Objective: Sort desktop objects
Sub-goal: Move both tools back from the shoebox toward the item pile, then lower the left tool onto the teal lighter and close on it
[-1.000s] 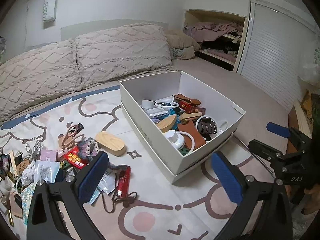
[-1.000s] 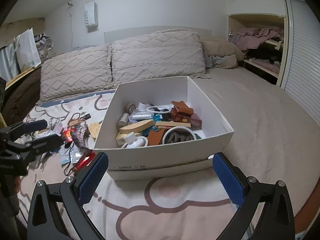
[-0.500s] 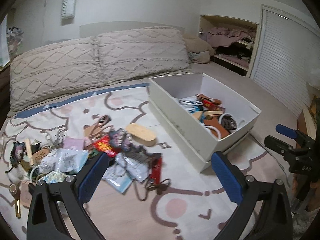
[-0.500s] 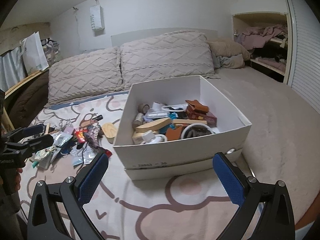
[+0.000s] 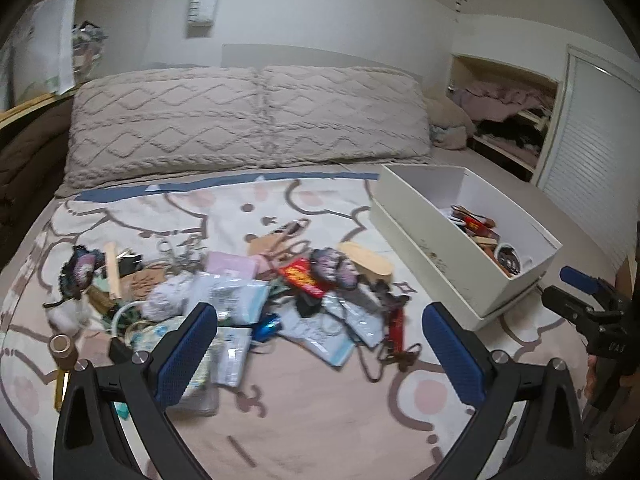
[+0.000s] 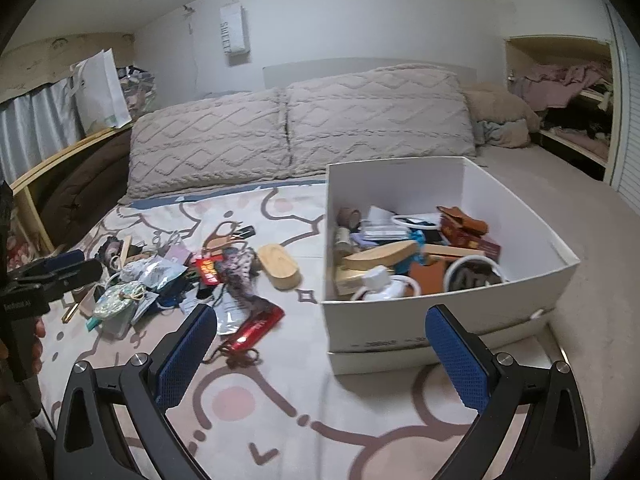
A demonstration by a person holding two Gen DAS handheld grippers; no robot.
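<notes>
Both my grippers hang spread and empty: left gripper over the clutter pile, right gripper short of the white box at one o'clock. I judge I'm between picks; next, drop onto the red tag at twelve o'clock and pinch.

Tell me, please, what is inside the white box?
The white box holds a wooden block, a white bottle, a brown pouch and a white ring. Anything beneath them is covered.
</notes>
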